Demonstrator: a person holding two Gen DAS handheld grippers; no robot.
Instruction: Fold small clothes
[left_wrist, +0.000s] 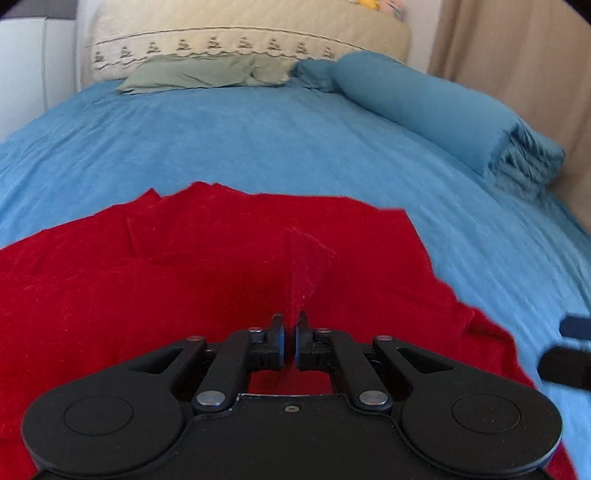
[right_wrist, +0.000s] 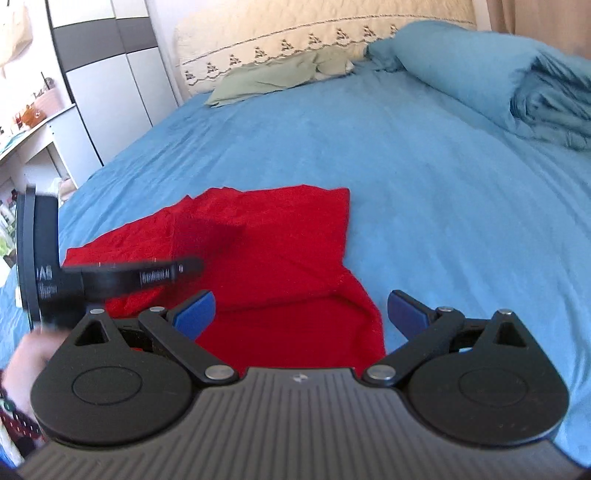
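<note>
Far left in the right wrist view: a white wardrobe (right_wrist: 110, 85) with grey panels and a cluttered shelf (right_wrist: 33, 122) stand beside the bed (right_wrist: 369, 147). No container with visible contents can be made out; the shelf items are too small to identify.

Left gripper (left_wrist: 290, 332): jaws closed tight on a raised pinch of the red garment (left_wrist: 184, 266), which peaks up between the pads. In the right wrist view the same gripper appears blurred at the left edge, over the cloth.

The red garment lies crumpled on the blue bed sheet, at the near edge of the bed, partly doubled over itself.

Right gripper (right_wrist: 301, 314): jaws spread wide, holding nothing, positioned over the garment's near right corner; whether the pads touch the cloth cannot be told.

Far end: a green pillow (left_wrist: 203, 74) against the cream headboard (left_wrist: 251, 40). To the right, a folded blue quilt (left_wrist: 443, 107), with a beige curtain (left_wrist: 517, 55) behind it.
</note>
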